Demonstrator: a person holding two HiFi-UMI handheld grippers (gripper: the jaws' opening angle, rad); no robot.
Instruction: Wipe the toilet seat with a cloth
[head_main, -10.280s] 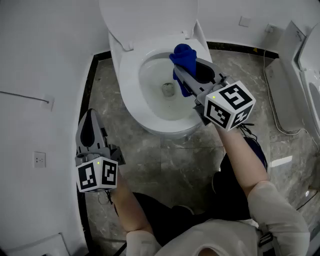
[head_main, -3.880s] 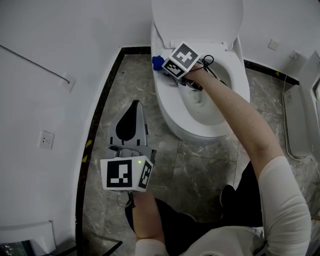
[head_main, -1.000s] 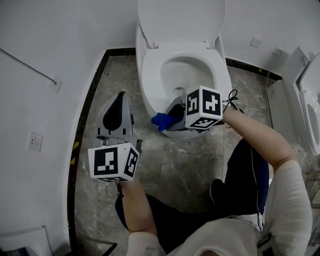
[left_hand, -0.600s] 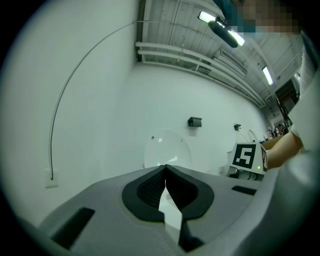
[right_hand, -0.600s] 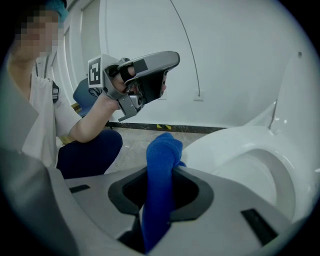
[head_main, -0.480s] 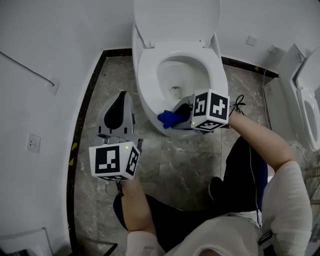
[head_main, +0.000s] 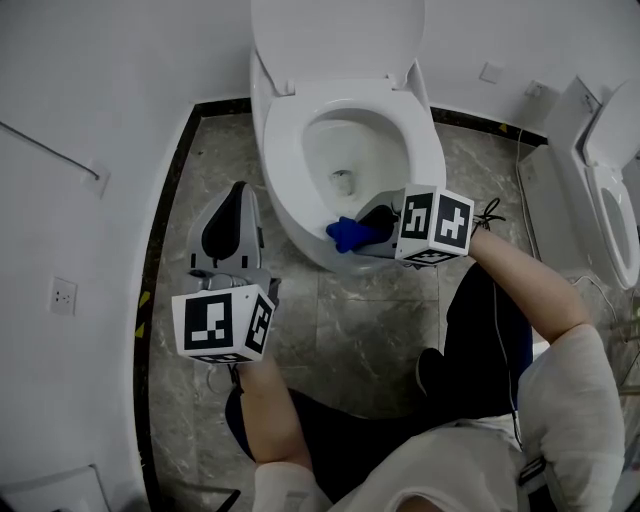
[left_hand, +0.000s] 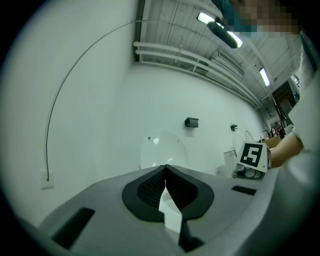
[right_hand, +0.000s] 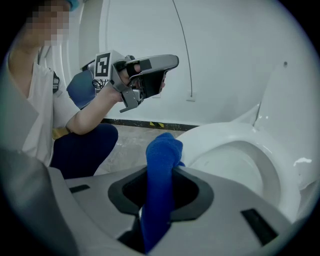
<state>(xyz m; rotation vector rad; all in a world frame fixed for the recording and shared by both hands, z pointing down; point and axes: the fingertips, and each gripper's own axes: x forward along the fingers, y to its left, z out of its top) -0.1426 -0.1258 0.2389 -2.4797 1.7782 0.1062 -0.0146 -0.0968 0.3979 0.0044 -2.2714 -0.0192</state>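
The blue cloth (head_main: 350, 234) is sliding rightward along the toilet seat's (head_main: 272, 150) front edge, pinched in the right gripper's (head_main: 368, 228) fingers, so the circuit is probably closing. The left gripper (head_main: 234, 195) is idling beside it, fingers together, empty.

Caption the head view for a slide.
Right gripper holds blue cloth against front of toilet seat; left gripper shut, idle above floor.

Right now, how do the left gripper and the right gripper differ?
The left gripper is shut on nothing; the right gripper is shut on the blue cloth. The left gripper hangs over the floor beside the toilet, while the right gripper holds the cloth at the toilet seat's front rim. Both are grey and carry a marker cube.
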